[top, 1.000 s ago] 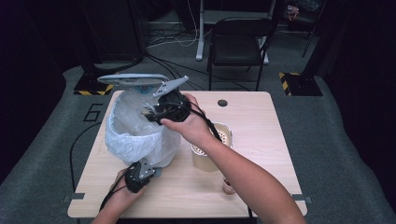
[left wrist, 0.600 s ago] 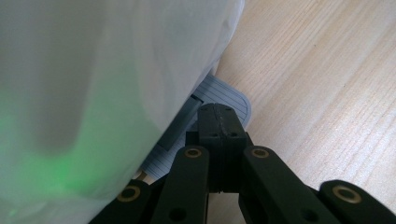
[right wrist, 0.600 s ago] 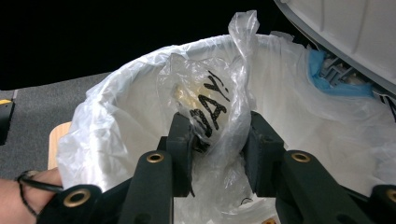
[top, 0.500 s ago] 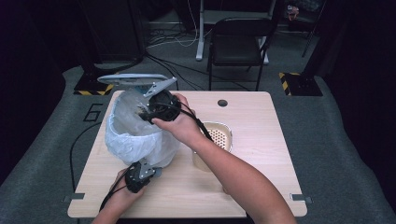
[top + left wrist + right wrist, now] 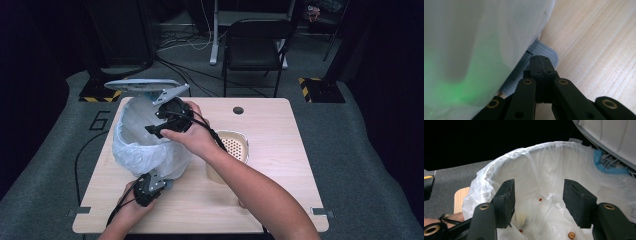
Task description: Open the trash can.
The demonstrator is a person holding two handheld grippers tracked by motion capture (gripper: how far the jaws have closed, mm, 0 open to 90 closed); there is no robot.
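Note:
A bin lined with a white plastic bag (image 5: 145, 145) stands on the left of the wooden table (image 5: 280, 190), its grey lid (image 5: 142, 85) raised. My left gripper (image 5: 541, 65) is shut, and its tips rest on the bin's ribbed grey pedal (image 5: 547, 51) at the foot of the bag (image 5: 474, 37). My right gripper (image 5: 537, 200) hangs over the bin's mouth. Its jaws have just been opening and nothing is between them. Small reddish and round bits (image 5: 571, 235) lie at the bottom of the bag (image 5: 544, 165). In the high view the right gripper (image 5: 152, 131) is above the bin's rim.
A beige perforated basket (image 5: 235, 145) sits on the table right of the bin, partly under my right forearm. A round hole (image 5: 238, 110) marks the table's far side. A black chair (image 5: 255, 45) stands behind the table. The lid (image 5: 609, 135) overhangs the bin.
My right hand has shifted slightly over the bin, uncovering more of the beige basket. The left hand has stayed on the pedal and the lid has stayed up.

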